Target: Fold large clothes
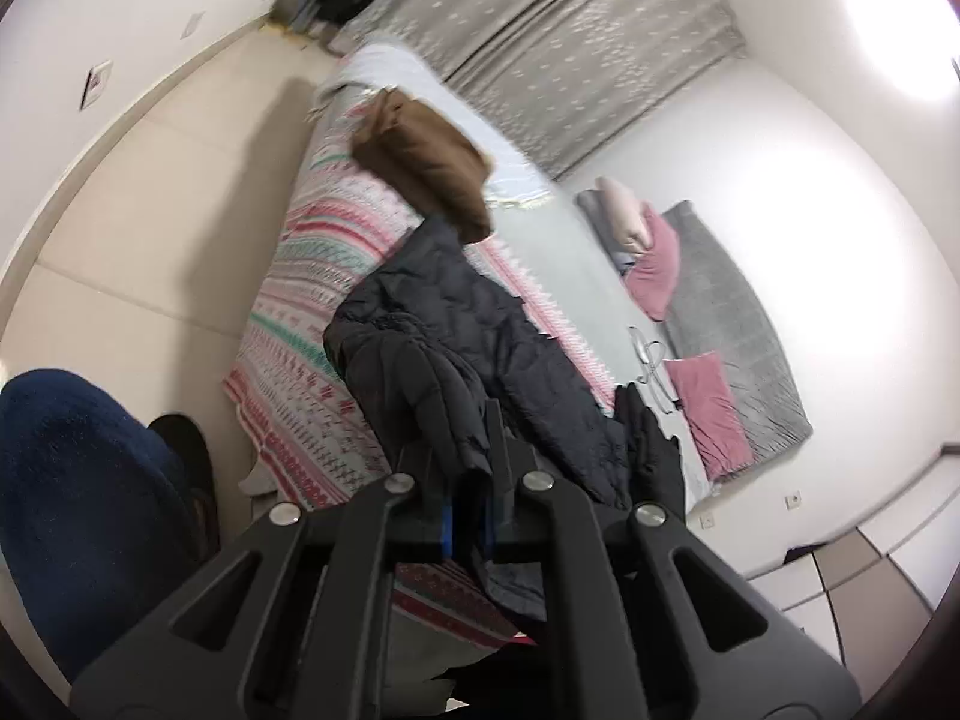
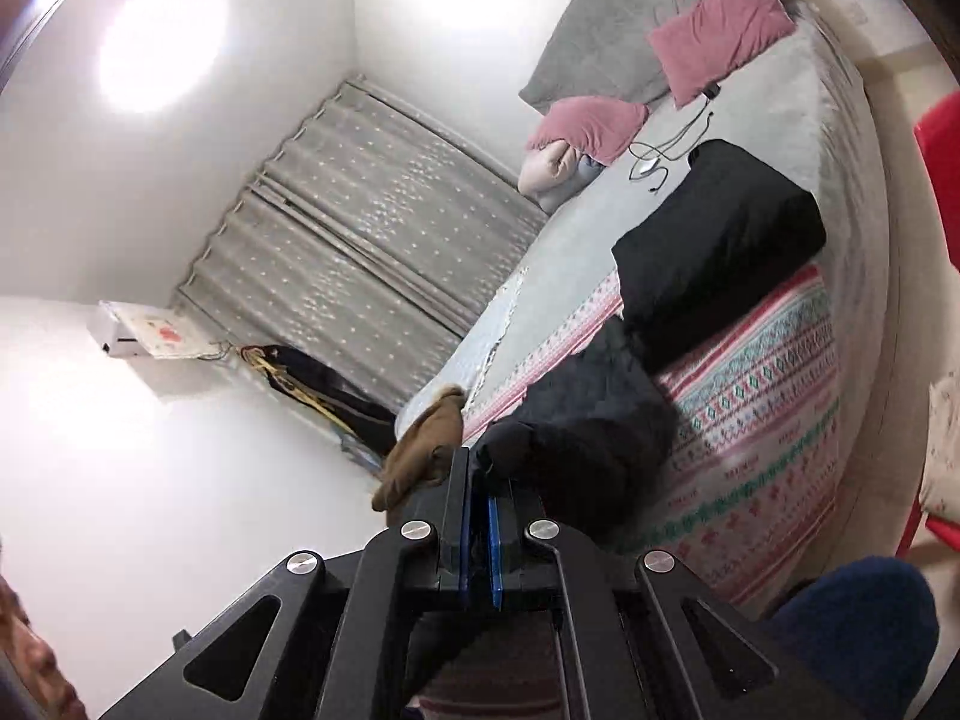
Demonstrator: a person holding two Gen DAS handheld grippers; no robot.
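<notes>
A large black padded jacket (image 1: 480,348) hangs lifted above the bed's patterned pink blanket (image 1: 324,276). My left gripper (image 1: 465,456) is shut on a bunched edge of the jacket. In the right wrist view the same jacket (image 2: 588,420) hangs in front of me, and my right gripper (image 2: 480,480) is shut on another edge of it. Both views are tilted sharply. A folded black garment (image 2: 720,240) lies on the bed beyond the jacket. A folded brown garment (image 1: 432,162) lies on the far part of the bed.
Pink pillows (image 2: 720,24) and a grey blanket (image 1: 732,324) lie at the head of the bed, with a cable (image 2: 666,150) beside them. Grey curtains (image 2: 360,210) cover the far wall. The person's blue-clad leg (image 1: 78,492) stands by the bed on the pale floor (image 1: 150,210).
</notes>
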